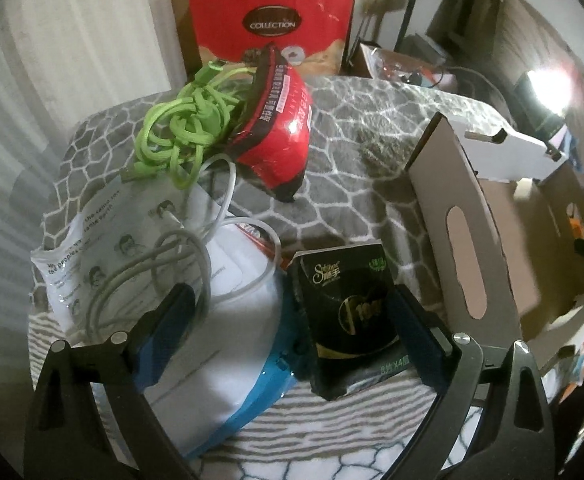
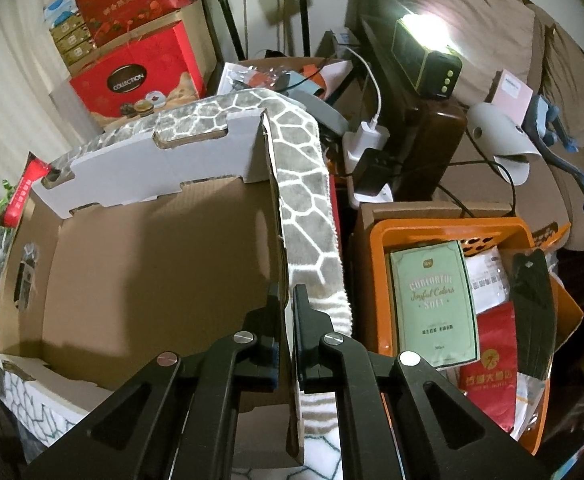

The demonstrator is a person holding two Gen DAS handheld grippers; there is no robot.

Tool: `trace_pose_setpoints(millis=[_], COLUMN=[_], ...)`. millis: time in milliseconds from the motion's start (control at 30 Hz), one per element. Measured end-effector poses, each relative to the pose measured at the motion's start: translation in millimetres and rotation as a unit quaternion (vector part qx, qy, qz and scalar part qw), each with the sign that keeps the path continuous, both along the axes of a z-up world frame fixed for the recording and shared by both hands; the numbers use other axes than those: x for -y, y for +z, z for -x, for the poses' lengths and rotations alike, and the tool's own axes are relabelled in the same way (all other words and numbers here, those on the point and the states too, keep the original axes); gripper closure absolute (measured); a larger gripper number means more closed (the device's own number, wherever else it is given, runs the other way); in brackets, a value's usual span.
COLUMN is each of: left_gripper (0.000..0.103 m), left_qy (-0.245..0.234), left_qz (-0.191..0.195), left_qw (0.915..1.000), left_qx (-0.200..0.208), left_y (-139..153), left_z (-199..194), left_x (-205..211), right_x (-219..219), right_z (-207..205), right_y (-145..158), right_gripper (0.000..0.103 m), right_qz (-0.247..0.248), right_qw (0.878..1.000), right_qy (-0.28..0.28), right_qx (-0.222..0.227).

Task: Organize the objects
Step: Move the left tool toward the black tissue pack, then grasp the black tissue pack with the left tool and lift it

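The left gripper (image 1: pixel 292 320) hangs with its blue-padded jaws spread wide over a black tissue packet with gold lettering (image 1: pixel 346 312), which lies between them on the grey, stone-patterned blanket (image 1: pixel 344 148); whether the pads touch it is unclear. Beside it lie a white plastic bag (image 1: pixel 91 256), grey cables (image 1: pixel 179 264), a tangled green cord (image 1: pixel 183 128) and a red snack bag (image 1: pixel 279 136). The right gripper (image 2: pixel 287 300) is clamped on the side wall of the empty brown cardboard box (image 2: pixel 151 272), next to an orange plastic basket (image 2: pixel 380 288).

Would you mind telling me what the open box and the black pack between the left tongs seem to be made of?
Open box: corrugated cardboard, matte brown inside, white outside; fluted cut edges show. Black pack: probably glossy plastic film, judging by its sheen and printed gold lettering.
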State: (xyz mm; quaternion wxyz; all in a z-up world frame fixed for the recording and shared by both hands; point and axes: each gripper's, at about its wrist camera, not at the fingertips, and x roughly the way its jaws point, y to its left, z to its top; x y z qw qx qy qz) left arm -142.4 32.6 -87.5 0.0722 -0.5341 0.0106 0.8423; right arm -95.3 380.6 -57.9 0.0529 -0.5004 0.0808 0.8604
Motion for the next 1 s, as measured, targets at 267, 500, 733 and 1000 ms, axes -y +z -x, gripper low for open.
trace_pose_setpoints(millis=[267, 500, 733, 1000], left_gripper=[0.008, 0.011, 0.017, 0.045], left_qy=[0.005, 0.002, 0.0, 0.005], left_qz=[-0.018, -0.019, 0.001, -0.01], left_qw=[0.9998, 0.9998, 1.0, 0.9999], left_qx=[0.005, 0.009, 0.007, 0.006], left_y=[2.6, 3.1, -0.3, 1.9], left_z=[-1.4, 0.4, 5.6, 8.0], left_x=[0.6, -5.6, -12.6, -9.4], right_x=[0.1, -1.4, 0.8, 1.7], right_z=[-9.2, -13.2, -13.3, -12.6], right_y=[-2.2, -7.0, -4.8, -4.4], right_gripper=[0.099, 0.099, 0.099, 0.099], right_qz=[0.003, 0.012, 0.008, 0.002], right_qw=[1.0, 1.0, 1.0, 1.0], right_qy=[0.002, 0.001, 0.002, 0.005], right_qx=[-0.004, -0.001, -0.004, -0.005])
